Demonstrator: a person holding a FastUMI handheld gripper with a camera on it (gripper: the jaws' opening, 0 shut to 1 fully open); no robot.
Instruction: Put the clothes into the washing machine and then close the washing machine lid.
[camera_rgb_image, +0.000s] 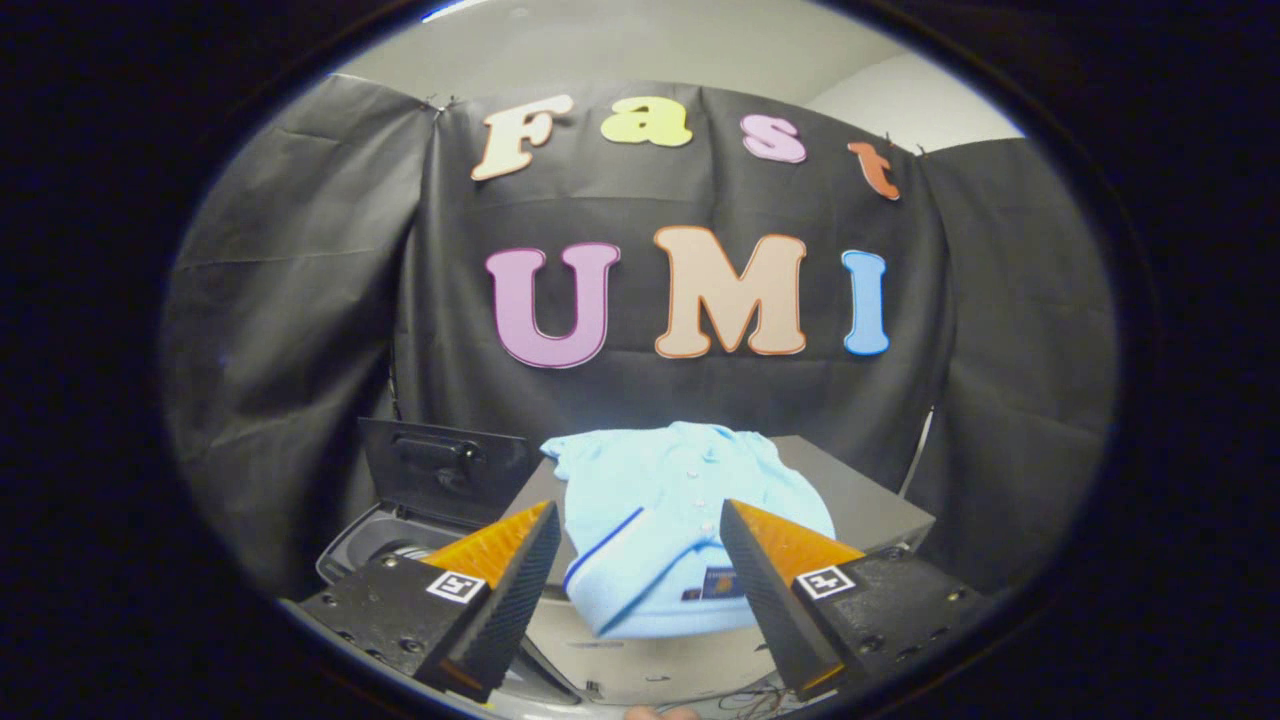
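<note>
A light blue shirt (668, 520) with a dark blue stripe lies spread on a grey box (860, 500), its hem hanging over the box's front edge. My gripper (640, 520) is open, with the two orange-and-black fingers (510, 570) standing apart above the shirt's near part and nothing held between them. Left of the box stands the washing machine (370, 545), its dark lid (440, 470) raised upright at the back. Most of the tub opening is hidden behind my left finger.
Black cloth walls close the booth behind and on both sides. A white upright pole (918, 450) runs along the wall right of the box. The front face of the grey box (650, 665) shows below the shirt.
</note>
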